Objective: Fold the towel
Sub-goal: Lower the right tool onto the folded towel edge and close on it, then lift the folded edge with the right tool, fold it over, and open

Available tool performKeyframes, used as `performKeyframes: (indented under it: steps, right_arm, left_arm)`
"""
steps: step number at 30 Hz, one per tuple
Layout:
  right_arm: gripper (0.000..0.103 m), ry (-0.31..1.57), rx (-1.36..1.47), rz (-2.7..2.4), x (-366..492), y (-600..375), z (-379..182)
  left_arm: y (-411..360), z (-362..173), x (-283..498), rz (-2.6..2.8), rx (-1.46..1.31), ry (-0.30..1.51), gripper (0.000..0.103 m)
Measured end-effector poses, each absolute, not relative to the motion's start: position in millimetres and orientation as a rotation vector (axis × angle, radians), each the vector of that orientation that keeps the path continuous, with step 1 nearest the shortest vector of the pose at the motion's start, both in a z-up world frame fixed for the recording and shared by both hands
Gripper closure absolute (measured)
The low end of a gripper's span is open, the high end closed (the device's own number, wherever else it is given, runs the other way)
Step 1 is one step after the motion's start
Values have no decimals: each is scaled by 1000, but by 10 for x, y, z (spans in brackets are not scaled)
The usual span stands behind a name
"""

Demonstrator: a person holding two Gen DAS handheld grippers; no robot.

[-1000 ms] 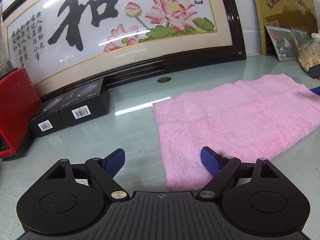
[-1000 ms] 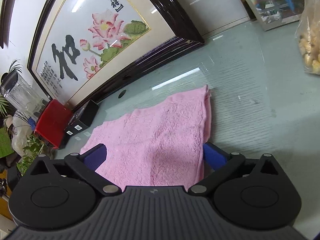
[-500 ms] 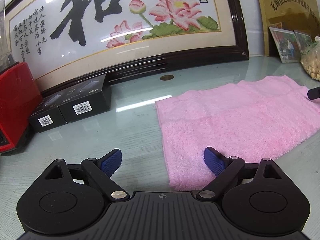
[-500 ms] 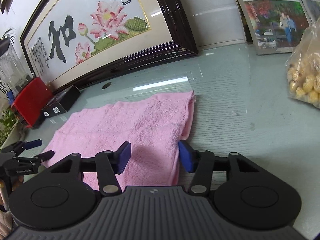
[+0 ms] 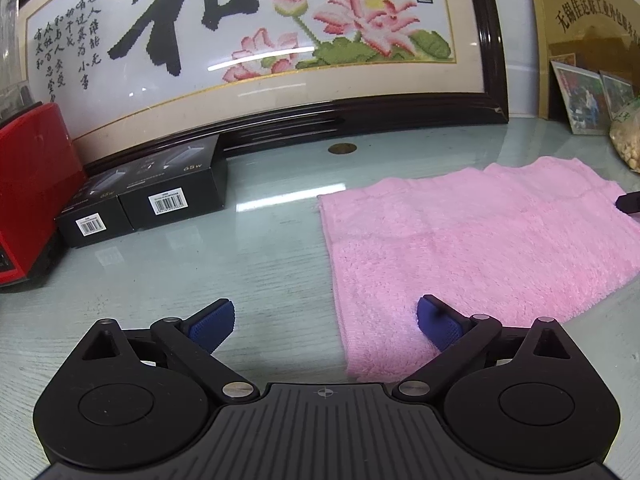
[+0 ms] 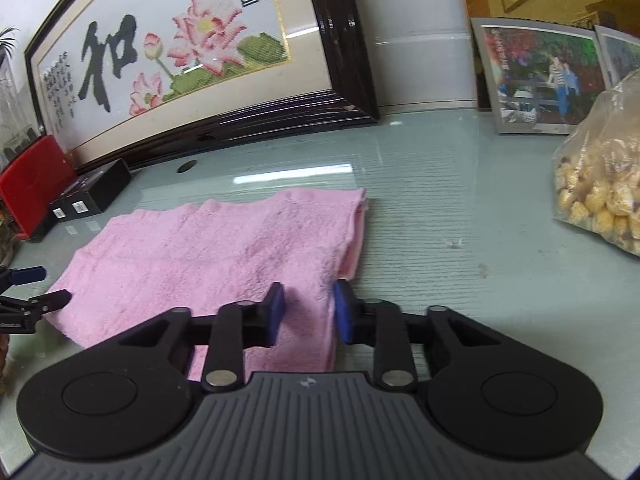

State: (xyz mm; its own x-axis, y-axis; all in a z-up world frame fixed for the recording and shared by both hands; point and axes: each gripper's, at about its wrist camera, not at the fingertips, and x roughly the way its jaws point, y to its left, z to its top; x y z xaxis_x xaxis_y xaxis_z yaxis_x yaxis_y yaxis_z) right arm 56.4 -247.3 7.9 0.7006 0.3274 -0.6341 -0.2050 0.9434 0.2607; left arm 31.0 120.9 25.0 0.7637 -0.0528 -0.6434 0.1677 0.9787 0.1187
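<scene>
A pink towel [image 5: 460, 248] lies flat on the glass table; it also shows in the right wrist view [image 6: 224, 248]. My left gripper [image 5: 325, 322] is wide open at the towel's near left corner, its right finger over the towel and its left finger over bare glass. My right gripper [image 6: 309, 312] is partly closed around the towel's near right corner, with a small gap still between the pads. Towel fabric sits between the jaws. The left gripper's tips [image 6: 36, 284] show at the left edge of the right wrist view.
A framed lotus embroidery [image 5: 256, 40] leans at the back. Two black boxes [image 5: 152, 196] and a red appliance [image 5: 32, 188] stand at the left. A bag of yellow snacks [image 6: 604, 188] and framed photos [image 6: 536, 76] are at the right.
My right gripper's jaws have narrowed from wide open to a small gap around the towel's right corner. My left gripper stays open and has barely shifted.
</scene>
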Motion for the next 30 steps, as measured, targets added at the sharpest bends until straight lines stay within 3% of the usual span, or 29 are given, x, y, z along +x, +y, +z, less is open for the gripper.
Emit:
performKeyframes:
  steps: [4, 10, 30]
  right_arm:
    - [85, 727, 70, 274, 527, -2329, 77]
    - [94, 706, -31, 243, 473, -2177, 116]
    - [94, 632, 211, 329, 453, -2476, 540]
  left_arm:
    - [1214, 246, 320, -117, 158, 697, 1]
    - [1175, 222, 316, -140, 117, 695, 0]
    - [1169, 331, 247, -184, 128, 645, 0]
